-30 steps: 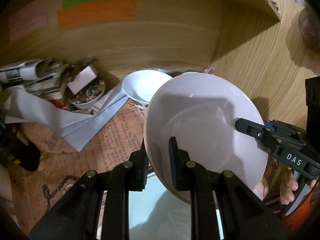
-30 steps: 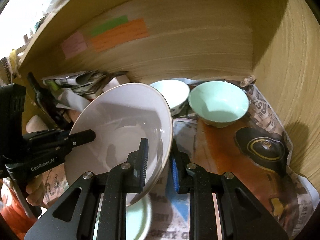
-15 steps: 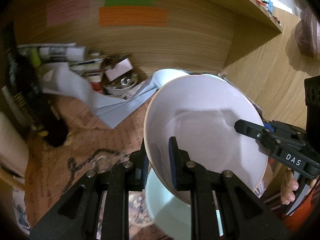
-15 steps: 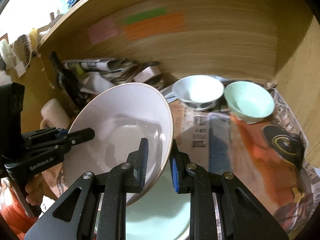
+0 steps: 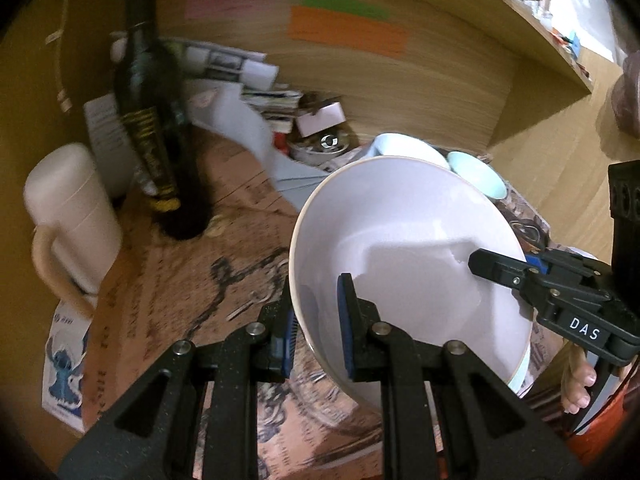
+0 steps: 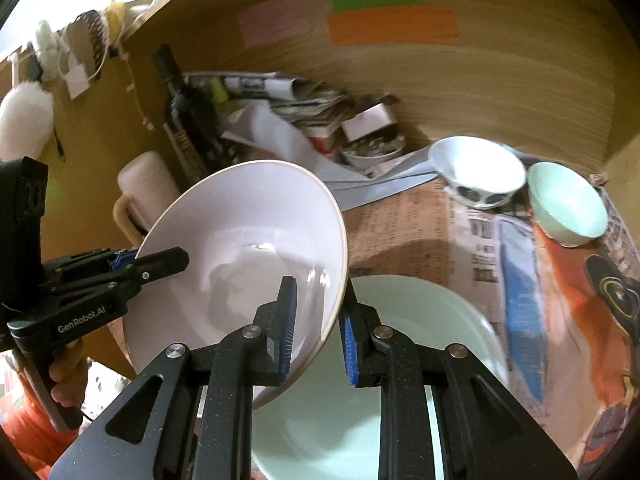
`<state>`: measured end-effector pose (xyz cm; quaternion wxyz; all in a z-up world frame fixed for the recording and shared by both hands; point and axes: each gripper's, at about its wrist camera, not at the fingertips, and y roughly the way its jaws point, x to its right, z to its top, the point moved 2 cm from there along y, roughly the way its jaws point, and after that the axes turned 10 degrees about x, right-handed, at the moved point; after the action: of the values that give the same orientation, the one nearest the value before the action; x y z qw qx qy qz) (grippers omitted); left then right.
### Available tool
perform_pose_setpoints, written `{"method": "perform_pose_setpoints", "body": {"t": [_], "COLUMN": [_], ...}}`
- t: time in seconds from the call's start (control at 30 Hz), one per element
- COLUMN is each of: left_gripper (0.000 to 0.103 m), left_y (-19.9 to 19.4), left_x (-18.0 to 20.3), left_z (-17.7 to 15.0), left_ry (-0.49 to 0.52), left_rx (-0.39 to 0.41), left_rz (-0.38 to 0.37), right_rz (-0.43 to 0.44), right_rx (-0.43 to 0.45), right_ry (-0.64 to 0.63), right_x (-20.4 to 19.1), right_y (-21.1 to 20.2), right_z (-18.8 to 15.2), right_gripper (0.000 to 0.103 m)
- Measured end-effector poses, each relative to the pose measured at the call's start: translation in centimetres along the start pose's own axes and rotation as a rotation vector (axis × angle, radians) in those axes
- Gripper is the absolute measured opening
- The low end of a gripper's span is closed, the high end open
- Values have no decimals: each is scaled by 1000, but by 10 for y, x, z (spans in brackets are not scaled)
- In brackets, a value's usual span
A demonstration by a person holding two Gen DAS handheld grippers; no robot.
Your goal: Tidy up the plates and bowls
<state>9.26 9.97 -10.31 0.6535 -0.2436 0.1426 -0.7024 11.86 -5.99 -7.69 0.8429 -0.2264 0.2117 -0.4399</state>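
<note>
Plate [image 5: 404, 248] — white, glossy, thin tan rim

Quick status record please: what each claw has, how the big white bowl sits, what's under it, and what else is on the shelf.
left claw: shut on the white bowl, near-left rim
right claw: shut on the same bowl's opposite rim
bowl pose: lifted, tilted, empty
below it: pale green plate on the newspaper
back right: small white bowl beside a mint bowl, both upright; touching or not, cannot tell
back left: dark bottle, cream mug, pile of papers
</note>
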Motion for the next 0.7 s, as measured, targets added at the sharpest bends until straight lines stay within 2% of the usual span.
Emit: {"method": "perform_pose_setpoints", "body": {"t": [0.37,0.7], "left_gripper": [18,18], "left_y": [-8,-1], "left_x": [-44,-68], "left_z": [-28,-43], "left_ry": [-63,-101], "left_rx": [-24,-67], "left_rz": [69,90], "right_rz": [27,47], "right_rx": [-106,-202], "right_ry": [-80,-87], "right_x": [-38,-45], "right_y": [37,67], "right_z": [-12,-19], "right_gripper": [19,19]}}
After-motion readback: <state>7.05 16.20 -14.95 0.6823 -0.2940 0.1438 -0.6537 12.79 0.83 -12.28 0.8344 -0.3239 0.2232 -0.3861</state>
